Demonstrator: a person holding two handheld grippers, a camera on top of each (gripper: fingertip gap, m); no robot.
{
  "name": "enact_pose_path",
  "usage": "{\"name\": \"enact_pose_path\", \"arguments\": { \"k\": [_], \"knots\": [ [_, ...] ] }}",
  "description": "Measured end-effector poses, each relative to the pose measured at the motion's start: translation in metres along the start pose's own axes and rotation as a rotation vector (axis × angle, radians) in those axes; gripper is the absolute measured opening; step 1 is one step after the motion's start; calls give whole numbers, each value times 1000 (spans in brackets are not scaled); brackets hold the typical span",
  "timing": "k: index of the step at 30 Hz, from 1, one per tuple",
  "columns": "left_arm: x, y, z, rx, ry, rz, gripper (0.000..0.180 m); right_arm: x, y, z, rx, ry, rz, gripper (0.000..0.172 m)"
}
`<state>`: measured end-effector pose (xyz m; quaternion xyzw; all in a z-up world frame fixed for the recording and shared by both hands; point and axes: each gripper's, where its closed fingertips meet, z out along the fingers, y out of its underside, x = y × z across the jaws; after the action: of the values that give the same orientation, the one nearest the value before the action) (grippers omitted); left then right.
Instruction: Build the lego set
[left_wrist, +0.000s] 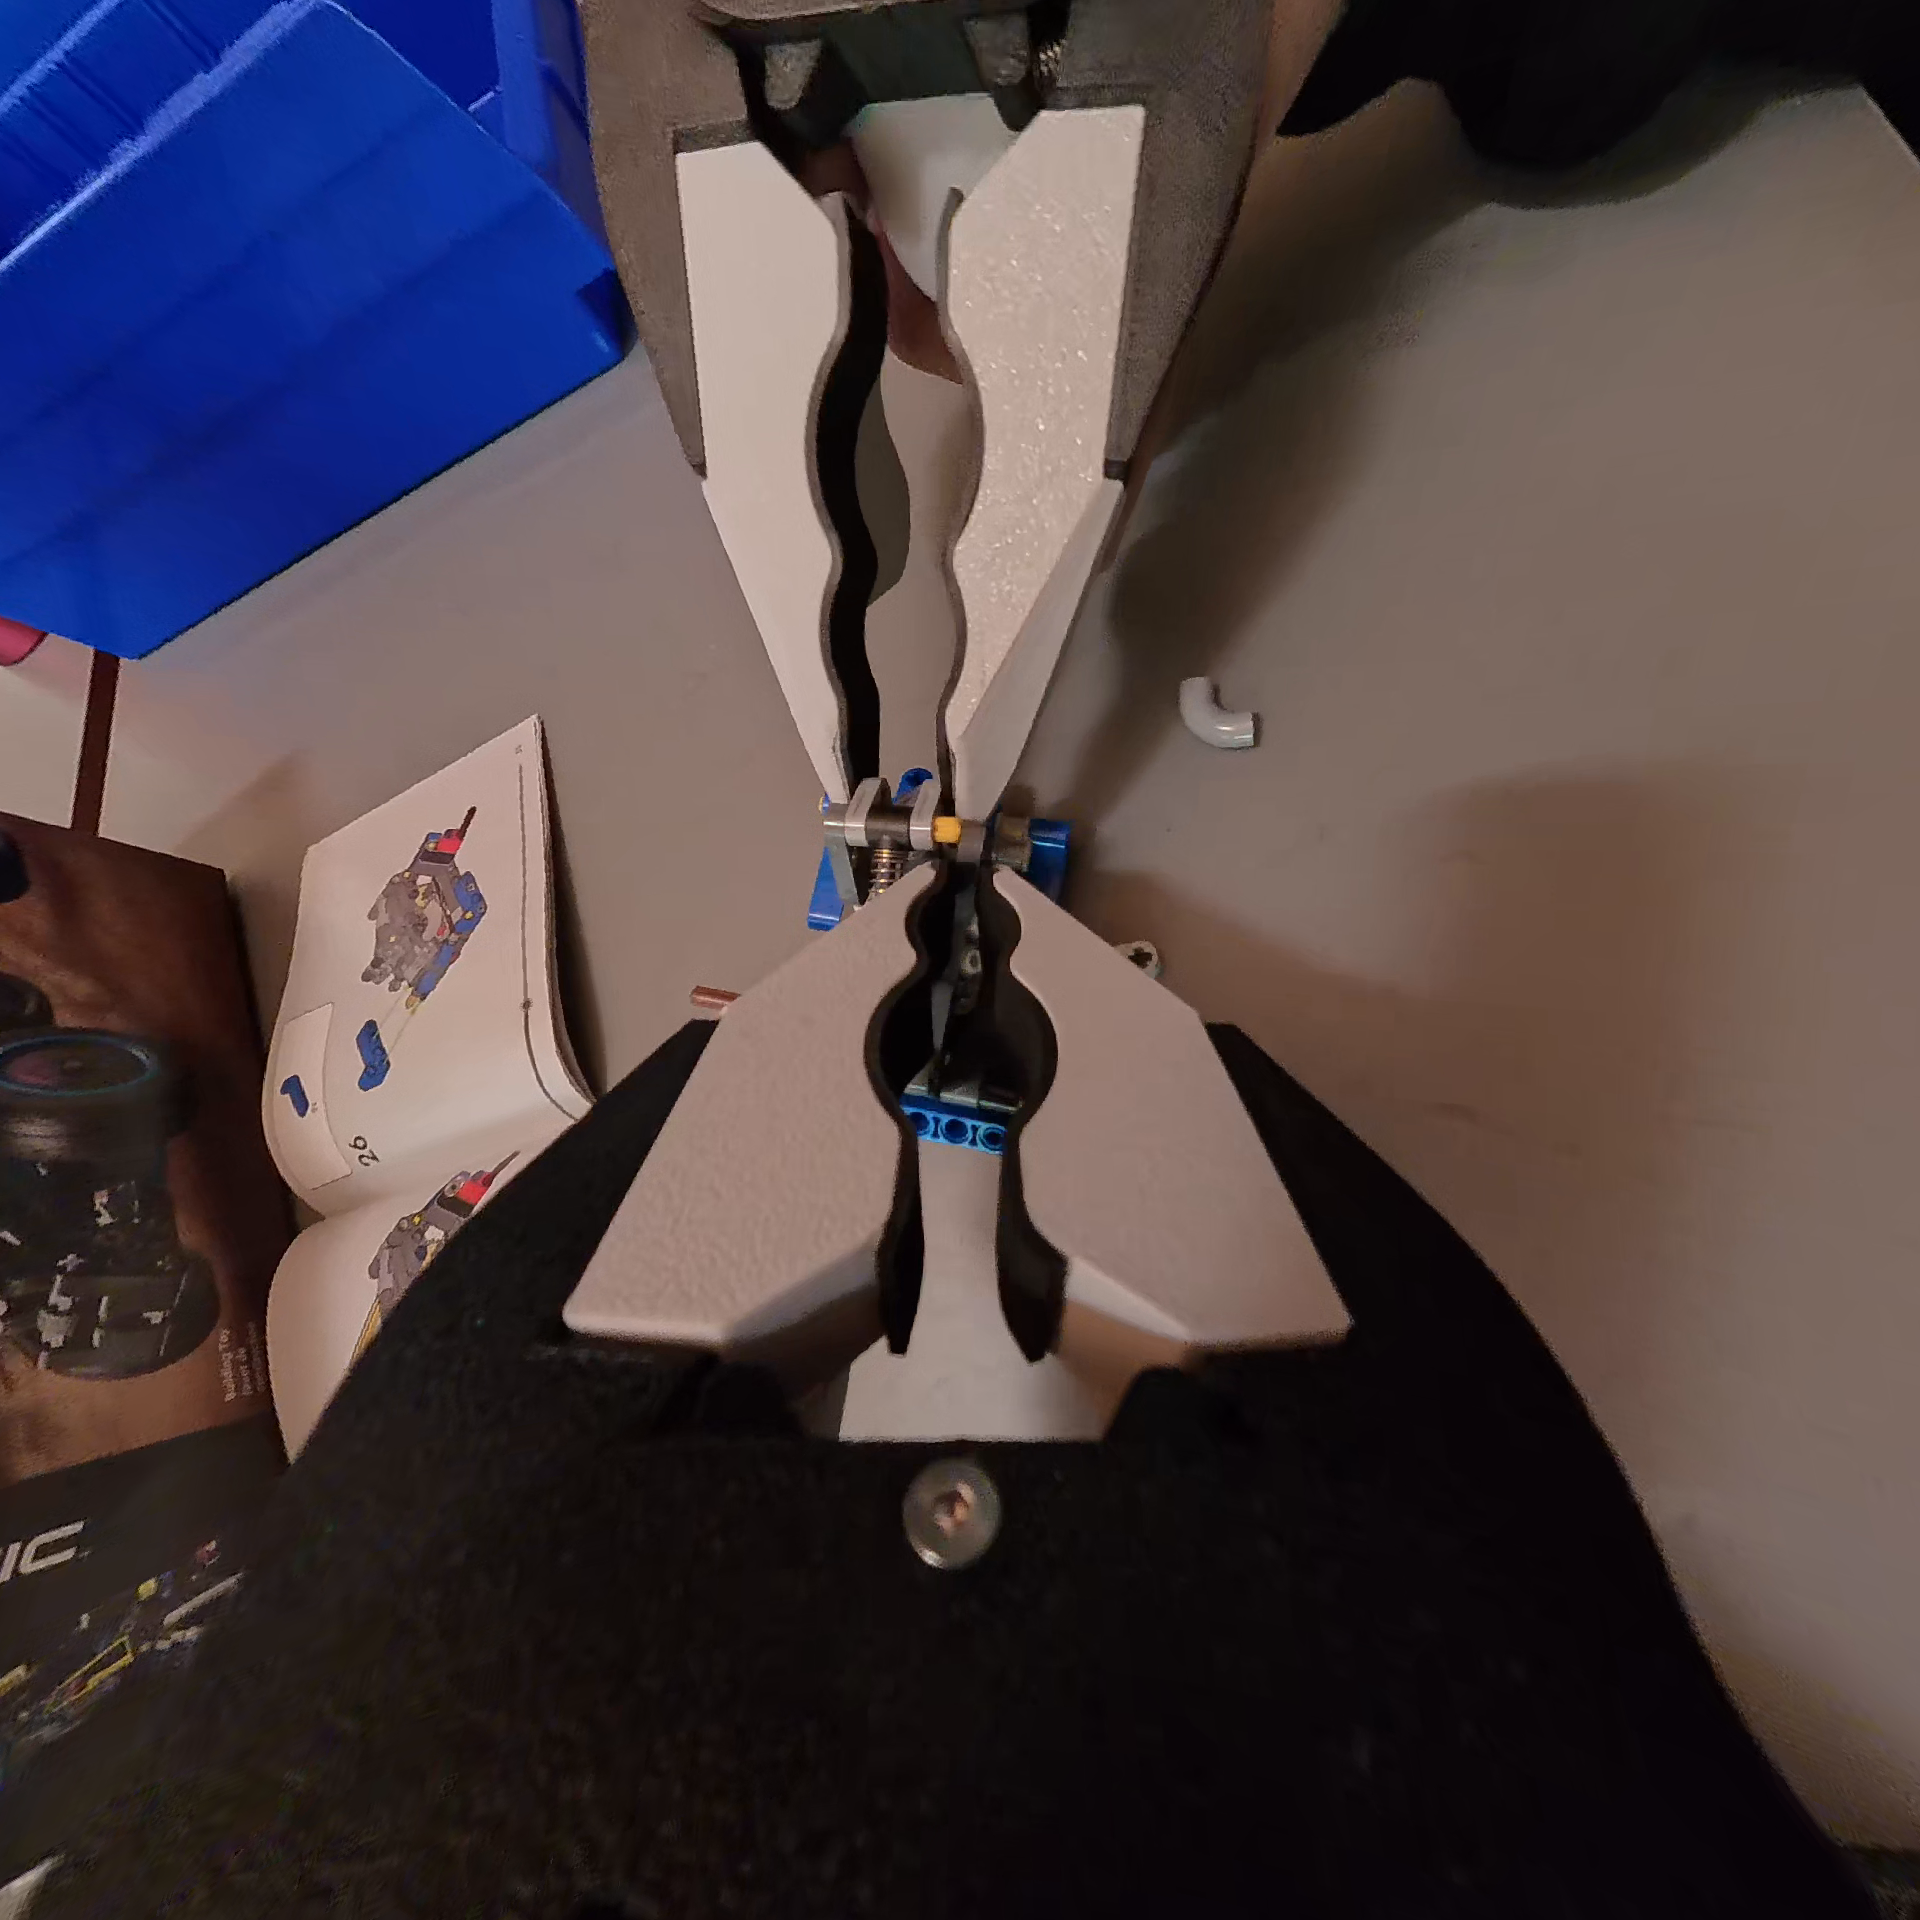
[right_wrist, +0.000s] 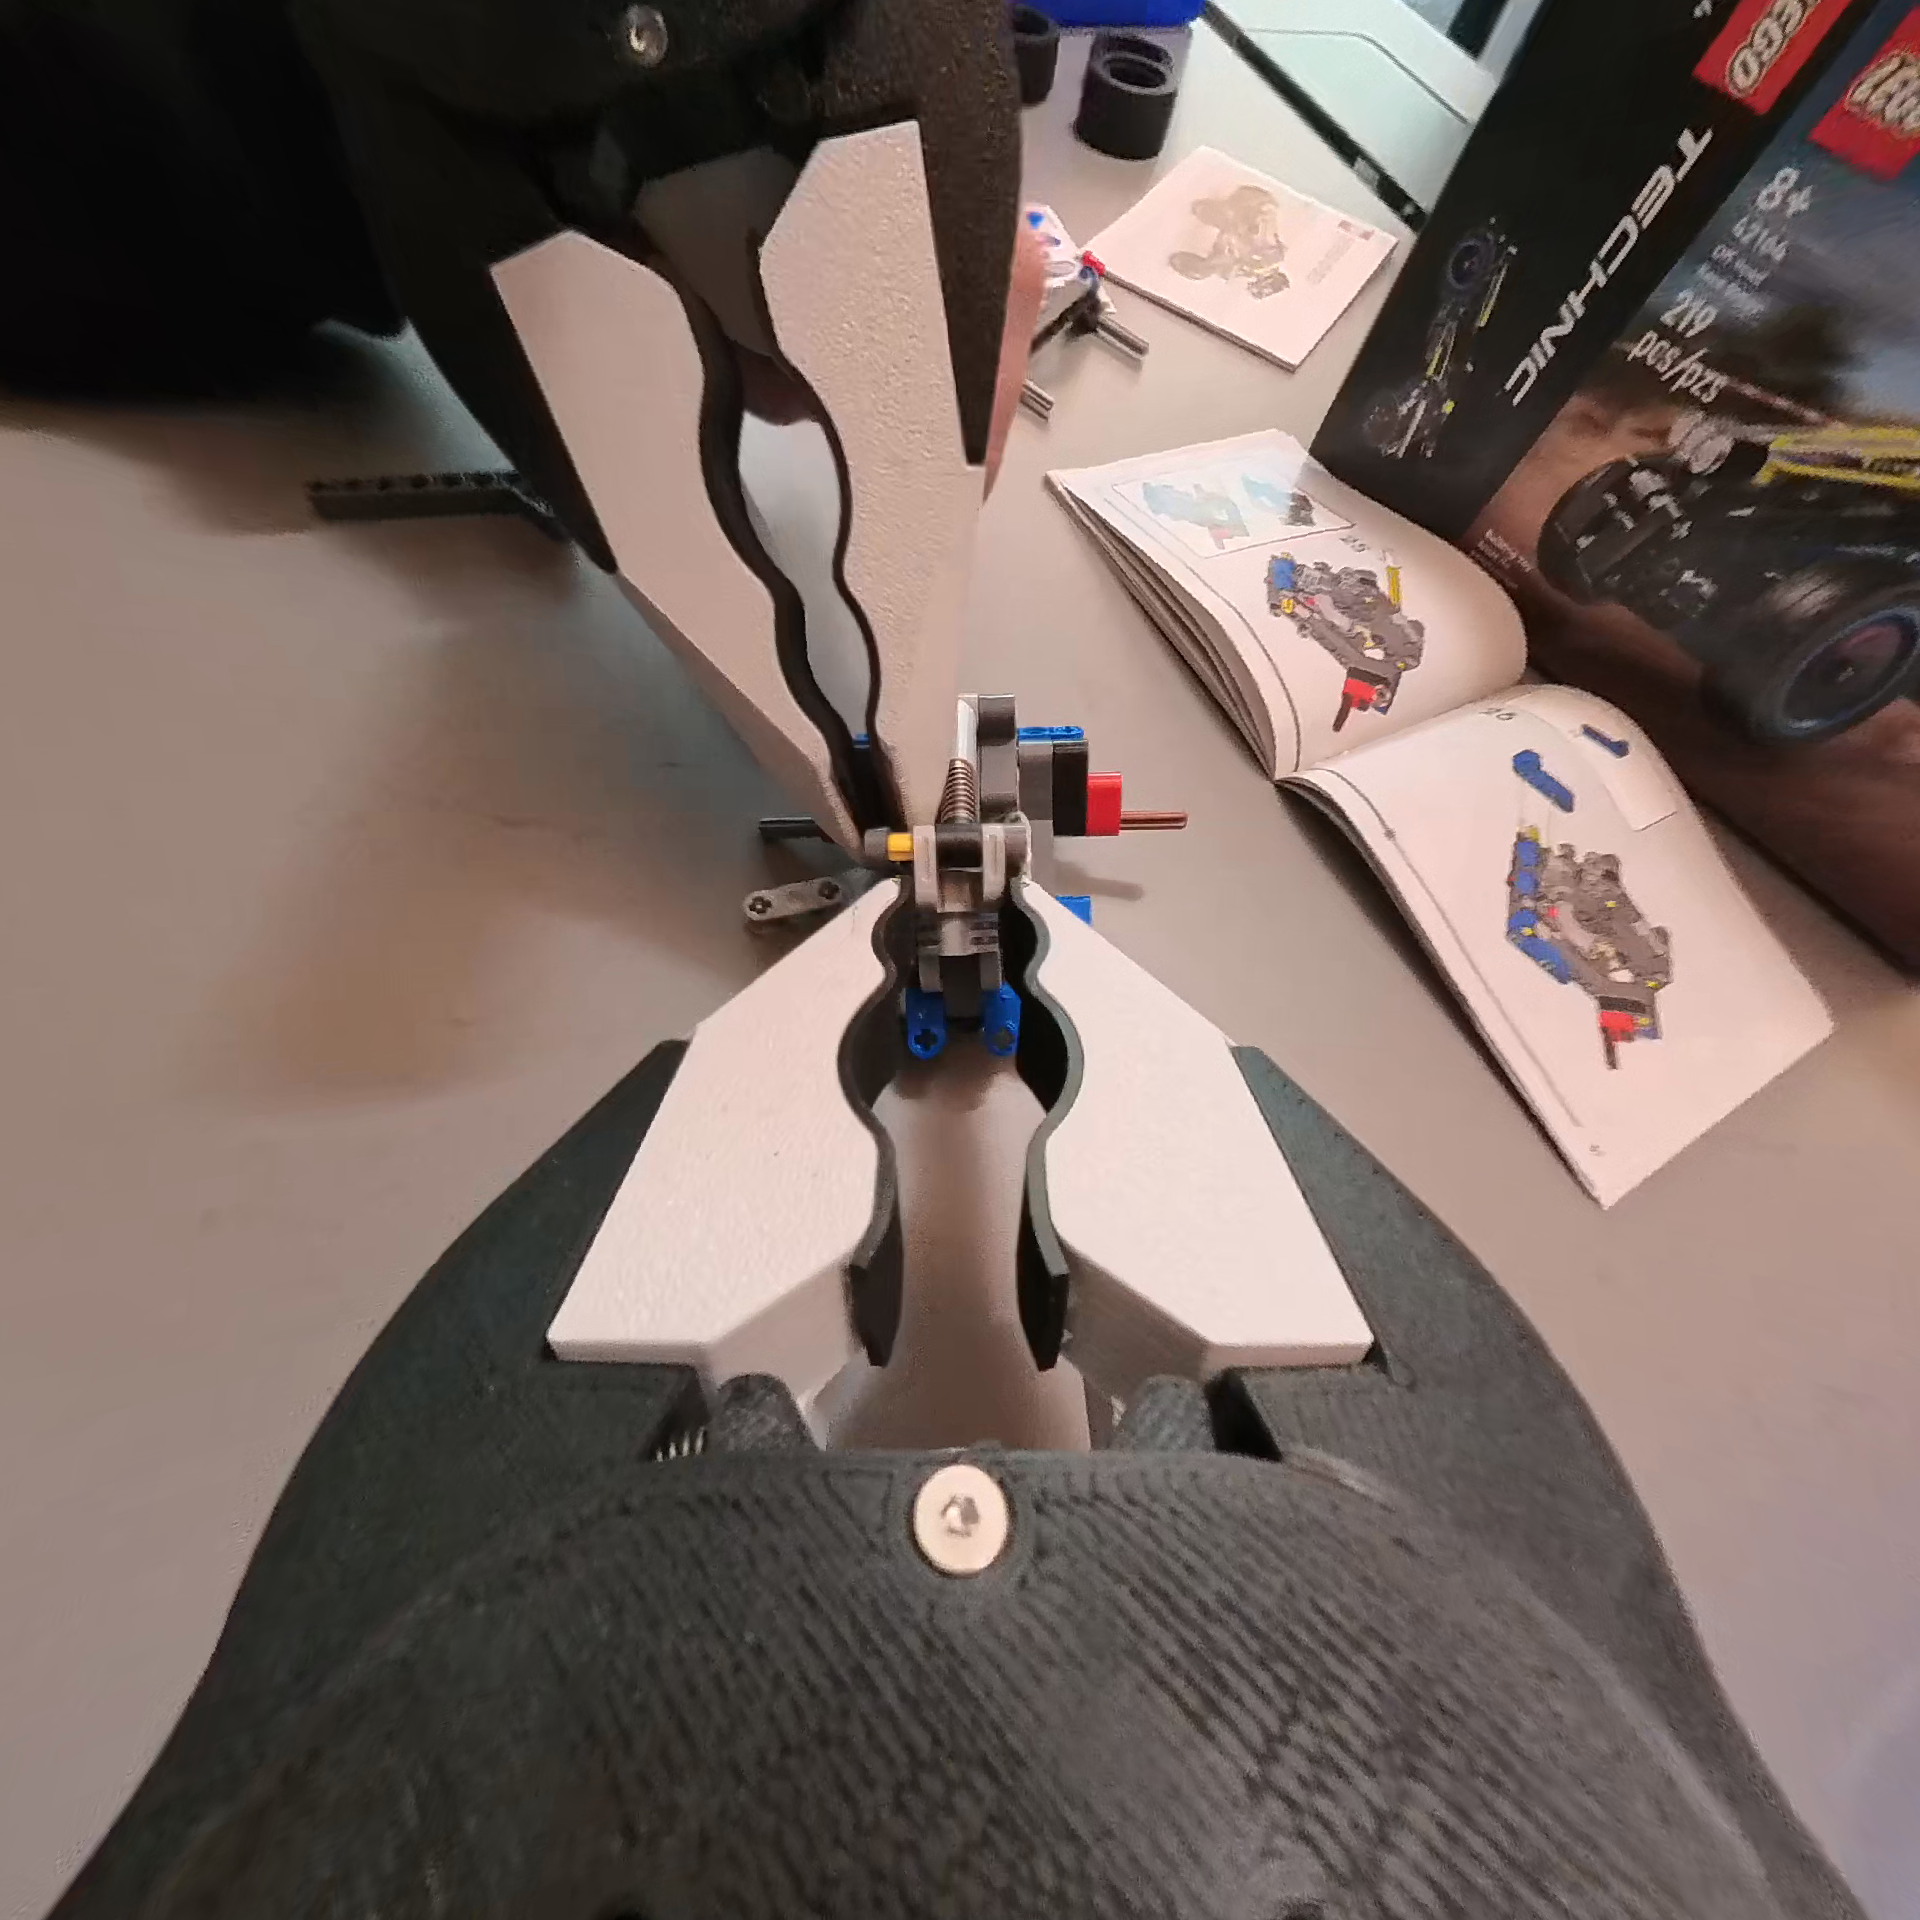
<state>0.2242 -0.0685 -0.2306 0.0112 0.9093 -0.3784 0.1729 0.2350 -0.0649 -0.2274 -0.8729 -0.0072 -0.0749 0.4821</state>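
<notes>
The right gripper has its fingers closed on the grey-and-blue brick assembly, pads pressing its grey middle. Opposite, the left gripper pinches the same assembly at the yellow-tipped axle end. The assembly sits between both grippers above the grey table. Beyond it lie an open instruction booklet and a toy box.

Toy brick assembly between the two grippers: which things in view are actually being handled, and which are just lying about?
Being handled:
- toy brick assembly
- left gripper and right gripper, both closed on it

Lying about:
- open instruction booklet
- toy box
- blue bins
- grey elbow piece
- black tyres
- dark holed beam
- small grey link
</notes>
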Motion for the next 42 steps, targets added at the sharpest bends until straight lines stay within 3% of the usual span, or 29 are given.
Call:
{"name": "enact_pose_path", "arguments": {
  "k": [6,16,19,24,28,32,37,42],
  "knots": [
    [-11,-6,-17,77,-9,-82,0,0,1,-1,13,15,-23,13],
    [-12,6,-3,-3,-49,-39,6,-3,-3,1,26,-9,-6,13],
    [-8,4,-7,7,-4,-44,7,-4,-2,1,22,19,-119,13],
    [-24,-14,-34,208,-1,-162,6,-8,-12,-2,84,96,-371,13],
    [-26,3,-33,94,-53,-39,8,-8,-22,0,69,223,-585,13],
    [-23,1,-33,78,-74,47,7,-9,-27,3,37,276,-690,14],
    [-23,-9,-42,125,-88,102,6,-9,-29,4,35,310,-755,14],
    [-22,-2,-39,83,-88,126,7,-9,-31,5,45,328,-772,13]
  ]
}}
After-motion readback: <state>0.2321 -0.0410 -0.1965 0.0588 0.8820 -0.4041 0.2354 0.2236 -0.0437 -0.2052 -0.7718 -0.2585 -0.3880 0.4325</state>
